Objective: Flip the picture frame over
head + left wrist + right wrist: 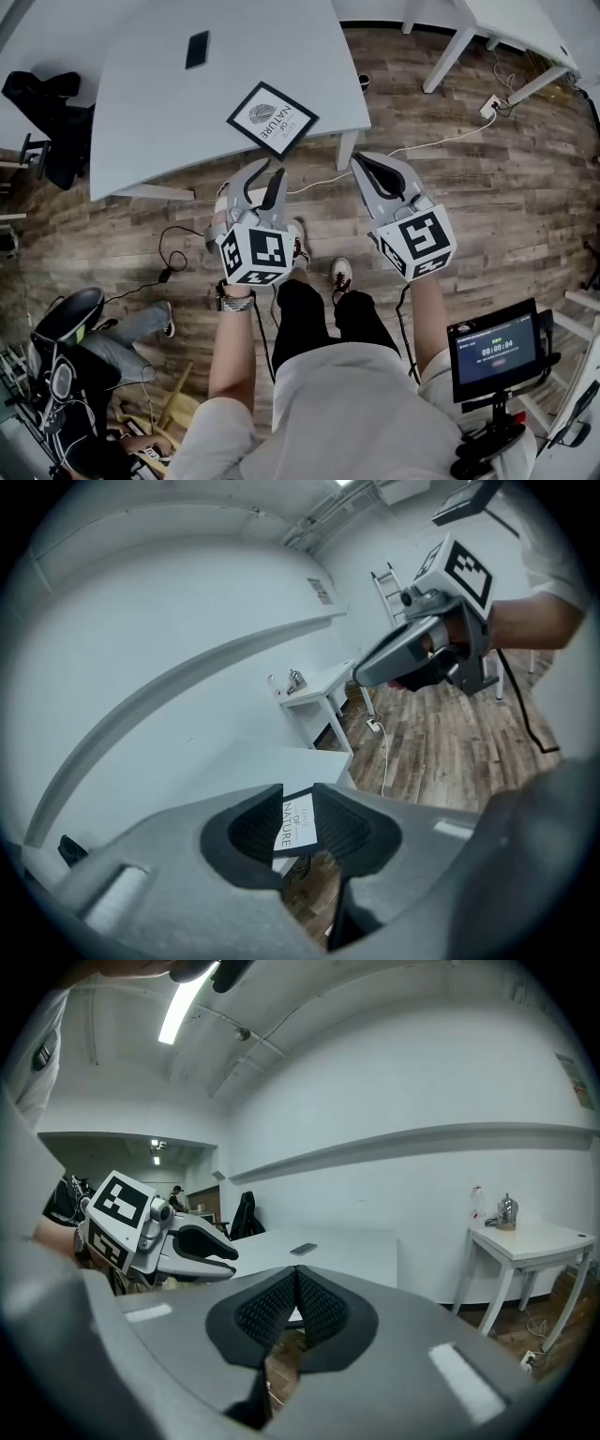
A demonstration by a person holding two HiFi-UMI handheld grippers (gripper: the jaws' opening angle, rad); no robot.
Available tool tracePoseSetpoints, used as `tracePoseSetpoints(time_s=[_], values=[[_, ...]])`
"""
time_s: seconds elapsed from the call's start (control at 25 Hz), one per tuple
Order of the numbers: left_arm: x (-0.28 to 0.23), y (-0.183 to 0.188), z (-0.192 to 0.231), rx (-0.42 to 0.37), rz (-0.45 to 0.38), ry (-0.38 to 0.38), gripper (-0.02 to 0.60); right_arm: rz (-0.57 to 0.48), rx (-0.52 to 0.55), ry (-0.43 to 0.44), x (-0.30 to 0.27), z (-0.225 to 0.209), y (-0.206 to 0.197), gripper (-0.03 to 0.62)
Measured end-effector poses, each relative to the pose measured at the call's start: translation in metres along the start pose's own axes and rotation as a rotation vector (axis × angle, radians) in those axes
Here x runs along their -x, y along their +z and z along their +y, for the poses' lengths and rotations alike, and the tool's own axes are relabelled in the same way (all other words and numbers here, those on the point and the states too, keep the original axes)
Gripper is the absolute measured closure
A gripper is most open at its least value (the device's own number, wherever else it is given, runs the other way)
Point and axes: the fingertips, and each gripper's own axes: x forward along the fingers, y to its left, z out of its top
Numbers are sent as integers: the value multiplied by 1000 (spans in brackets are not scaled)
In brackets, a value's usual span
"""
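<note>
Two grippers near table [150, 112] edge | left gripper [269, 174] parted, empty, lined on face-up picture frame [272, 118] | right gripper [361, 164] closed, empty

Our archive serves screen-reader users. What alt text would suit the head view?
A picture frame lies print side up on the near corner of a grey table, a phone farther back. The person's left gripper, jaws apart, and right gripper, jaws together, hover short of it above wood floor.

A dark phone [197, 49] lies on the pale table [150, 112] above plank flooring [487, 187].
</note>
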Motion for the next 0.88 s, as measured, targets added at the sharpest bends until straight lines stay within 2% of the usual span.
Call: tracePoseSetpoints(time_s=[0.16, 0.44, 0.6, 0.88], values=[[-7, -3, -6, -31, 20, -4, 472, 18, -20, 13, -3, 0, -16, 592], [-62, -62, -18, -102, 101, -16, 454, 35, -41, 16, -56, -10, -62, 592], [-83, -84, -30, -123, 124, -30, 446, 38, -47, 15, -70, -13, -82, 592], [-109, -116, -33, -192, 175, -2, 436, 60, -55, 21, -83, -16, -117, 592]])
